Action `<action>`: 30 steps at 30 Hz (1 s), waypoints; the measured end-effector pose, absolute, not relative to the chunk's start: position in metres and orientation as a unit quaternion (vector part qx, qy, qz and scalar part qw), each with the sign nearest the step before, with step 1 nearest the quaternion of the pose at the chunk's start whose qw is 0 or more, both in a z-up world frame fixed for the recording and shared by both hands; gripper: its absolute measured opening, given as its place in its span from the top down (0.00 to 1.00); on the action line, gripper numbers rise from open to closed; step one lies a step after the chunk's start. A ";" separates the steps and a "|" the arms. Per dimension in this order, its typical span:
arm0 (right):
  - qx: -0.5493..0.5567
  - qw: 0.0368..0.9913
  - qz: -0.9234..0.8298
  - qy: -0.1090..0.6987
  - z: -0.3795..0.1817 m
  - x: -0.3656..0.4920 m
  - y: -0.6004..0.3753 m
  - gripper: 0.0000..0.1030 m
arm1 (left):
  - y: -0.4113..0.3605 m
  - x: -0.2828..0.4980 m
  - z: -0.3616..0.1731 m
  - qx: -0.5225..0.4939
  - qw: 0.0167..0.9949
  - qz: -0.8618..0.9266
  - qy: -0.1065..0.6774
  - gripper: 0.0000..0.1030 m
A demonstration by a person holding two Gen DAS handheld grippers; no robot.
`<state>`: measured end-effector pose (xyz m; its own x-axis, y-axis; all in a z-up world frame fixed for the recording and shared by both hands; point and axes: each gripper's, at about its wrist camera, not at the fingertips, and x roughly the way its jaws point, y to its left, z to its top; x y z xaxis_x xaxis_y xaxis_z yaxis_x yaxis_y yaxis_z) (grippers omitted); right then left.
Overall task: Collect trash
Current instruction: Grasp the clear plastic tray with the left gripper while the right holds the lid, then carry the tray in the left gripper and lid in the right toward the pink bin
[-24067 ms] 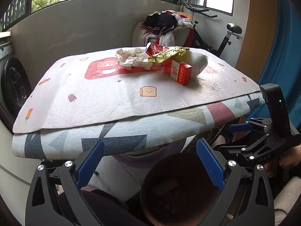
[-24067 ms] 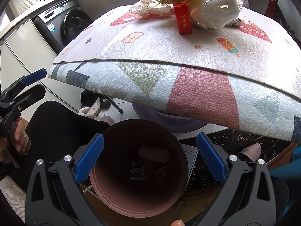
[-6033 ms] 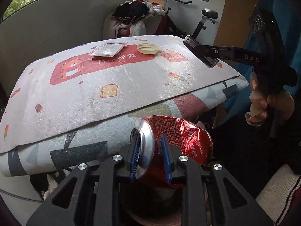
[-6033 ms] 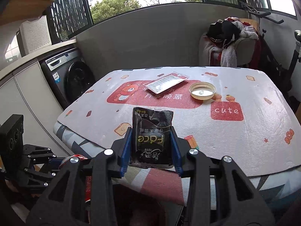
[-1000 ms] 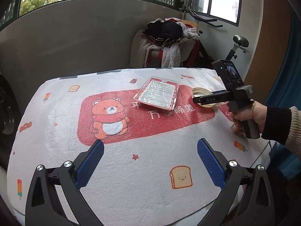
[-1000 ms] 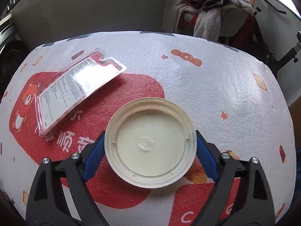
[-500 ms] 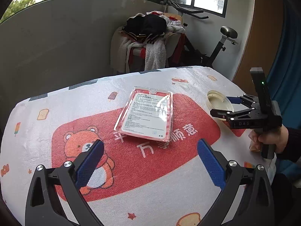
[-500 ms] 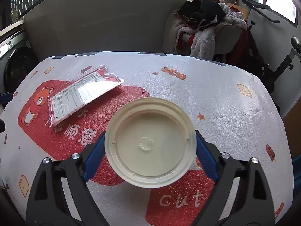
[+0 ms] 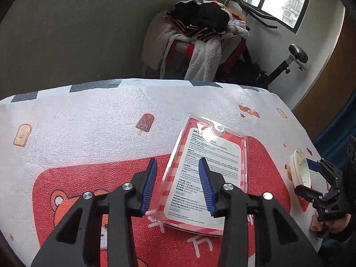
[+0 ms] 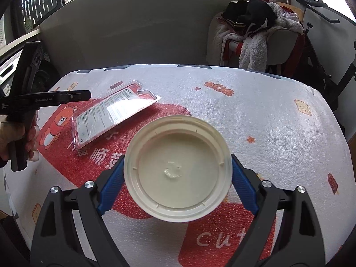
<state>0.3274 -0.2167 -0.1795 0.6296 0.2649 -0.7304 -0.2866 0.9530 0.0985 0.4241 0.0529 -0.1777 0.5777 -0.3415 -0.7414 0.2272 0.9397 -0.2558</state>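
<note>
surface: table (image 9: 89,115) under white cartoon-print mat (image 10: 278,120) | lying on it: 1 clear plastic package (image 9: 209,175), flat on mat's red patch | package at 10 o'clock in right-wrist view

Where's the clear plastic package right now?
Flat on the red bear mat, under the left gripper, left of the cream lid held by the right gripper.

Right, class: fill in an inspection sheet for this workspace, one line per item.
Surface: padded cartoon-print mat covering the table.
Job's things: cream plastic lid; clear blister pack lying flat on the red panel.
Clutter: nothing seen.
Grippers: right gripper has its jaws against the lid's rim; left gripper has its jaws apart, astride the pack's near left edge.
Cables: nothing seen.
Surroundings: clothes-piled chair, exercise bike, washing machine partly visible.
</note>
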 end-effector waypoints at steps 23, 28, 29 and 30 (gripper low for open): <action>-0.035 0.912 0.150 0.379 -0.164 0.306 -0.210 0.16 | 0.044 0.364 -0.142 -0.067 0.886 -0.207 0.408 0.97; -0.034 0.918 0.159 0.362 -0.142 0.271 -0.207 0.16 | 0.040 0.300 -0.109 -0.047 0.892 -0.229 0.387 0.97; -0.031 0.919 0.162 0.359 -0.137 0.262 -0.207 0.16 | 0.041 0.287 -0.104 -0.048 0.892 -0.233 0.385 0.97; -0.028 0.920 0.164 0.355 -0.133 0.253 -0.206 0.16 | 0.040 0.275 -0.100 -0.049 0.891 -0.238 0.383 0.97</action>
<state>0.2526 -0.2064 -0.1329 0.6939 0.2821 -0.6626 -0.3215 0.9447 0.0655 0.2752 0.0403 -0.1001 0.5941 -0.4618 -0.6586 0.3864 0.8820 -0.2699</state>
